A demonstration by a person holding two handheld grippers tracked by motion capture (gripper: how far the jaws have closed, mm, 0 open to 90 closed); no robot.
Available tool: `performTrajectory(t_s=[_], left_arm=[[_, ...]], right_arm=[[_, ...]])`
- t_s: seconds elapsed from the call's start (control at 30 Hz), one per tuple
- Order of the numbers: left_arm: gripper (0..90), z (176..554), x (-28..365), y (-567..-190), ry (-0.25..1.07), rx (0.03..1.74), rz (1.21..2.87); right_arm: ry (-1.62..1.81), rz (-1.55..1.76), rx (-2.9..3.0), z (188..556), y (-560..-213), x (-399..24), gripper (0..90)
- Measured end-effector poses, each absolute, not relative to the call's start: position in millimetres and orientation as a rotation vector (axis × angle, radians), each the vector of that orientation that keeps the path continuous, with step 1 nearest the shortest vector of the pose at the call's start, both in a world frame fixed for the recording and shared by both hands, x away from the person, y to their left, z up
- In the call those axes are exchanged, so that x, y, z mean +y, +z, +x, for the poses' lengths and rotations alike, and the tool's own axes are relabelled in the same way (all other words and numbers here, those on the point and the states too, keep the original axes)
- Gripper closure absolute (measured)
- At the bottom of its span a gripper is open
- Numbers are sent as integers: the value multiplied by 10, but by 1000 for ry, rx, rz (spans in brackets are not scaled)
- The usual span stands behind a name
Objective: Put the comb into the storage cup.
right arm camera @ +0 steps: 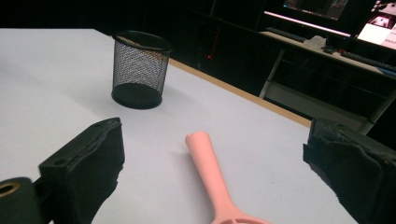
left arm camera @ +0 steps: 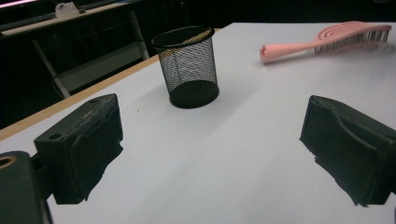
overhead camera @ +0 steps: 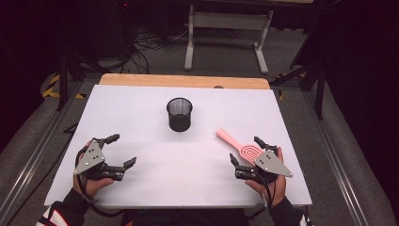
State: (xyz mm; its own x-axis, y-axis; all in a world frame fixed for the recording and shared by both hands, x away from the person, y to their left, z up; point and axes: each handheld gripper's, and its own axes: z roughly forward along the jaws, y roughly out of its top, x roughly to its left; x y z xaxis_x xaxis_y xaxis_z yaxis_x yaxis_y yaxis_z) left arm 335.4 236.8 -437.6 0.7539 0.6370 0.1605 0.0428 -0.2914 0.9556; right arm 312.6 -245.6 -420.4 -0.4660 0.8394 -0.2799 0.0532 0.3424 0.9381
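Plainly the pink plastic hairbrush [overhead camera: 238, 145] lies flat between the spread, empty jaws of the right gripper [overhead camera: 245, 151], near the mesh pen cup [overhead camera: 179, 114]. It looks light, stiff and smooth; its narrow handle [right arm camera: 206, 168] seems the best place to pinch. The left gripper [overhead camera: 118, 150] gapes empty too.

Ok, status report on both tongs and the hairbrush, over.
Left tongs open, empty. Right tongs open, straddling pink hairbrush, not gripping. Brush flat on table. Mesh pen cup upright, clear of both.

Left gripper [overhead camera: 123, 150]: jaws wide apart, nothing between them, held low by the left hand [overhead camera: 91, 181], left of the cup [overhead camera: 179, 114]. Right gripper [overhead camera: 245, 149]: jaws equally wide, right hand [overhead camera: 269, 182] low, right of the cup.
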Motion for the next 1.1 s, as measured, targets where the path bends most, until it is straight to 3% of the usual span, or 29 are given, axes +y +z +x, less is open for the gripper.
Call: performTrajectory(t_s=[0.3,0.77,0.87,0.9,0.97,1.1], left_arm=[[64,3304,2344,-4409,634,532,1818],[71,3263,2345,-4444,623,540,1823],[71,3268,2345,-4445,628,538,1826],[71,3268,2345,-4445,628,538,1826],[71,3271,2342,-4450,619,540,1825],[72,3284,2337,-4462,613,539,1830]], right_arm=[[1215,834,1806,3188,-4198,-2447,68],[1240,918,1901,3424,-4049,-2384,289],[1207,951,1938,3533,-4011,-2354,477],[1207,951,1938,3533,-4011,-2354,477],[1202,960,1980,3613,-3992,-2325,616],[1130,1012,2035,3810,-3951,-2233,805]])
